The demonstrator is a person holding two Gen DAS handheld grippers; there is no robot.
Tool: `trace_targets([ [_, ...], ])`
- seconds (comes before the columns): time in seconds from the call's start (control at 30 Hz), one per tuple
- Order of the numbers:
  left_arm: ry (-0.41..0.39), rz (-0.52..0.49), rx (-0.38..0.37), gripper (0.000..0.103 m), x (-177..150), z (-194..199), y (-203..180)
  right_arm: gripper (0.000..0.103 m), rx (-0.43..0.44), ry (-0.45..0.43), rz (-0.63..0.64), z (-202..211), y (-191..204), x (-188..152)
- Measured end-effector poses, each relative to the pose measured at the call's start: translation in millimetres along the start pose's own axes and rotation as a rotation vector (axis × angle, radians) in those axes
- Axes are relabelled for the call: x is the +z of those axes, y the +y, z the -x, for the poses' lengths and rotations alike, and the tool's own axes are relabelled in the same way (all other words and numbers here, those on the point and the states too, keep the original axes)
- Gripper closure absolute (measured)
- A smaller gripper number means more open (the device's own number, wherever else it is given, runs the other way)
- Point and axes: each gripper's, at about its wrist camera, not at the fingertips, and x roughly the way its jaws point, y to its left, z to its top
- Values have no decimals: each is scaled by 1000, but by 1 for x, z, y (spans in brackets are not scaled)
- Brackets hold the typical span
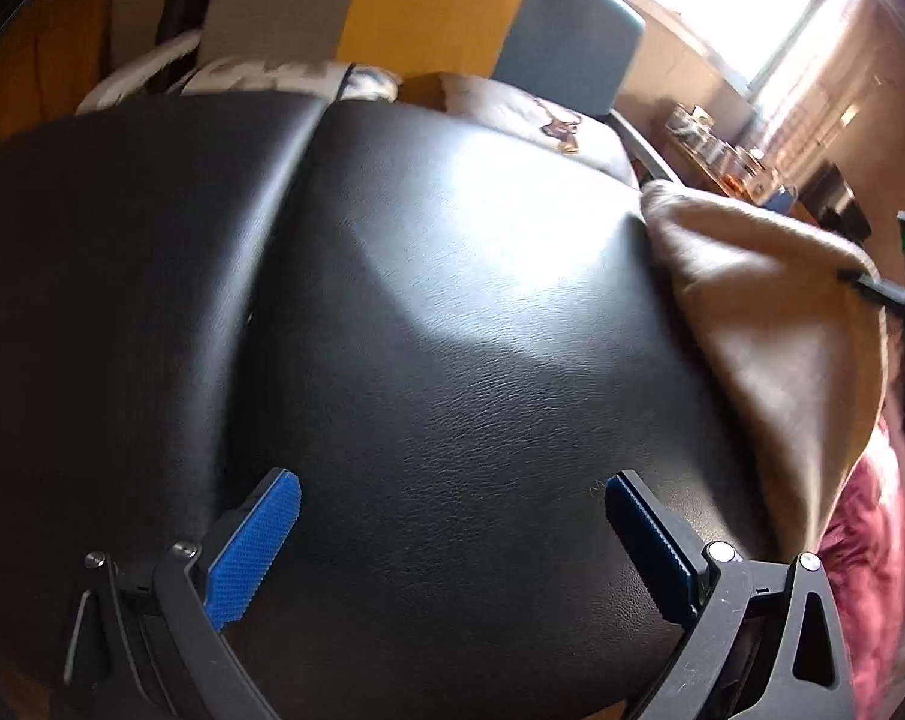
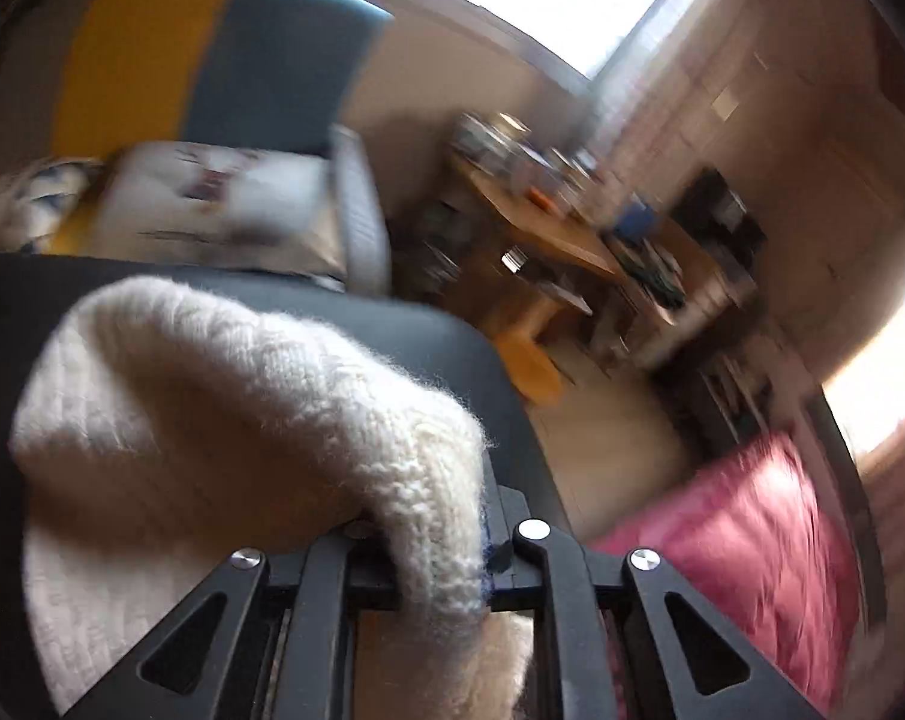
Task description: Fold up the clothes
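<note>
The fold looks barely begun: the right gripper [image 2: 452, 564] has its jaws pinched on an edge of the cream knitted sweater [image 2: 242, 408], lifting it in a bunched hump over the black leather seat [image 1: 452, 330]. The left gripper [image 1: 452, 546] hangs wide open above bare leather, holding nothing. I can read no label or writing anywhere; every fold seems left to do.
</note>
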Motion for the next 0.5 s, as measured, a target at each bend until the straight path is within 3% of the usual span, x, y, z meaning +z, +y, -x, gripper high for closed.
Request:
trace_targets([
  [0.1,-5,-41,-12,0,1,-2,-15,80,-12,151,-161,-51,-49,-37],
  [0.2,31,-41,-76,0,7,-10,-28,78,10,216,-249,-70,-77,-77],
  [0.3,78,-4,-148,0,12,-16,-39,77,92,160,-278,-49,-83,-104],
  [0.4,99,-4,-185,0,23,-23,-57,75,299,76,-263,-10,-59,-125],
  [0.5,121,-2,-249,1,38,-37,-90,72,462,1,-155,34,-19,-148],
])
